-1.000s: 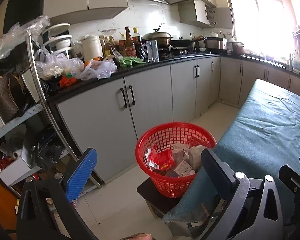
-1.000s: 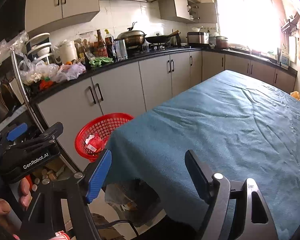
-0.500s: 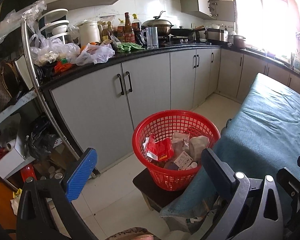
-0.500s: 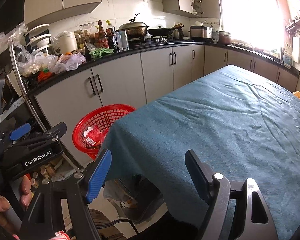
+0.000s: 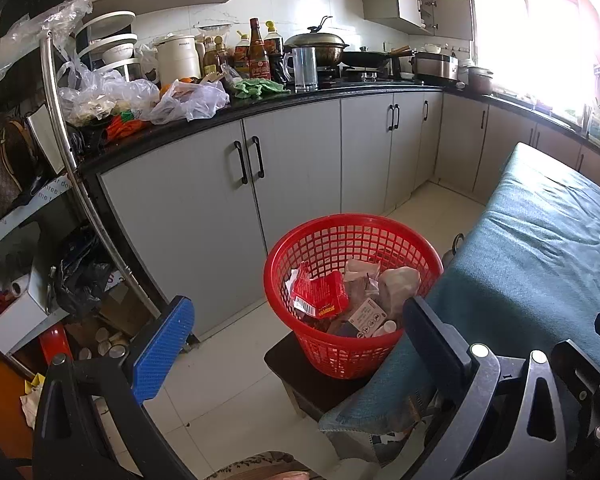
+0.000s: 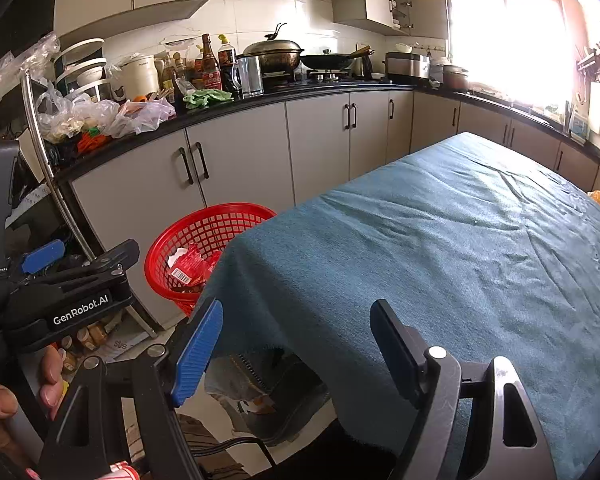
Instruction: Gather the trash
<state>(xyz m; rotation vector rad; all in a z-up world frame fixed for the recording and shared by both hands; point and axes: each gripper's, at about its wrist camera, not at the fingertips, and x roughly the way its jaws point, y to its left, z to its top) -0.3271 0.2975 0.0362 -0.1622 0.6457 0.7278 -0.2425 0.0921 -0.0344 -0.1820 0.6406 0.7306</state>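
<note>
Red basket of trash sits ahead between left gripper's spread jaws.

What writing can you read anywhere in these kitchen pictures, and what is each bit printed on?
"GenRobot.AI": on the left claw's black body, seen from the right wrist view.
White kettle: a small brand word, too blurred to read.
Red wrapper in the red basket: yellow lettering and a barcode, too small to read.
White carton in the basket: print unreadable.
Sauce bottle: label unreadable.
</note>
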